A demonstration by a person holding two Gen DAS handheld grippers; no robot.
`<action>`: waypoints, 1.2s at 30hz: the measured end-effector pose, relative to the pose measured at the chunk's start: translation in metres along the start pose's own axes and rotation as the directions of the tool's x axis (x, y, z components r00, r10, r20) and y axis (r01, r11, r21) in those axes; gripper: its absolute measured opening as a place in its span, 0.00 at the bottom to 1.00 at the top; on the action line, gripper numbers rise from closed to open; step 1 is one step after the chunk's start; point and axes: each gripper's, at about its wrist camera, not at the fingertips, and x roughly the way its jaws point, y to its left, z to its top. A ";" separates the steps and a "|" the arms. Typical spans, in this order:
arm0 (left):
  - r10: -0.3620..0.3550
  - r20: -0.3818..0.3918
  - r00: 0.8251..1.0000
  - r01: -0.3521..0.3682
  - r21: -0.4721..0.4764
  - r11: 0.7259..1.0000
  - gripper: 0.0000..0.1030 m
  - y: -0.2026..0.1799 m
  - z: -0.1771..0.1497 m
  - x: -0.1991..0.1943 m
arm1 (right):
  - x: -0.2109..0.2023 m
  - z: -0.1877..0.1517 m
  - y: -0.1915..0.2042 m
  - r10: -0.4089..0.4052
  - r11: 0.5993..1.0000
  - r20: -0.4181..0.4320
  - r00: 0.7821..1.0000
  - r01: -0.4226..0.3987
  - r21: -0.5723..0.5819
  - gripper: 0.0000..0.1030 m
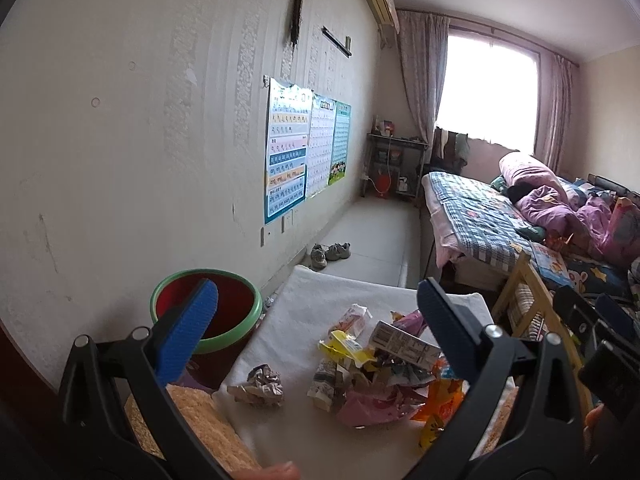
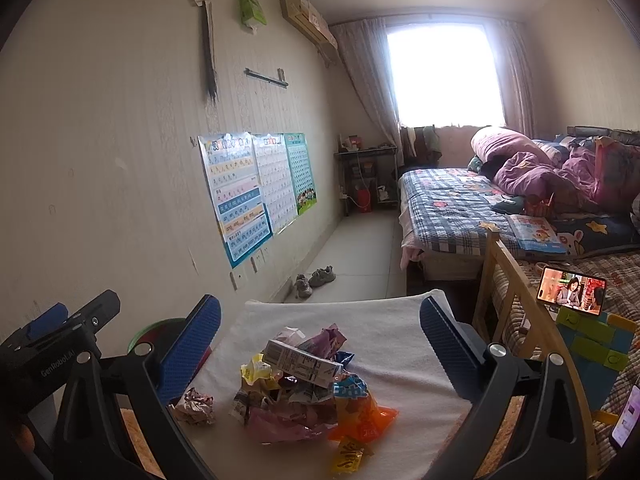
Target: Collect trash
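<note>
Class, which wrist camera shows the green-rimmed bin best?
The left wrist view: the green-rimmed bin shows its rim and red inside, partly crossed by a blue finger. In the right wrist view, only a sliver peeks behind a finger.

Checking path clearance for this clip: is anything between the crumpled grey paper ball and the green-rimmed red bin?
Nothing visible blocks it. The crumpled grey paper ball lies apart from the wrapper pile on the white cloth-covered surface, on the side nearest the green-rimmed red bin. The open left gripper frames the route, holding nothing.
</note>
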 end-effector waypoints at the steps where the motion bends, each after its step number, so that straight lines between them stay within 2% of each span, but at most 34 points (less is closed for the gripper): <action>1: 0.000 -0.002 1.000 0.000 0.000 1.000 0.95 0.000 0.001 0.000 | 0.000 0.000 0.000 0.000 1.000 0.000 1.000 0.000 0.000 0.93; 36: 0.003 -0.056 0.998 -0.002 0.010 1.000 0.95 -0.002 -0.002 0.010 | 0.001 -0.006 -0.003 -0.003 1.000 -0.005 1.000 0.003 0.000 0.93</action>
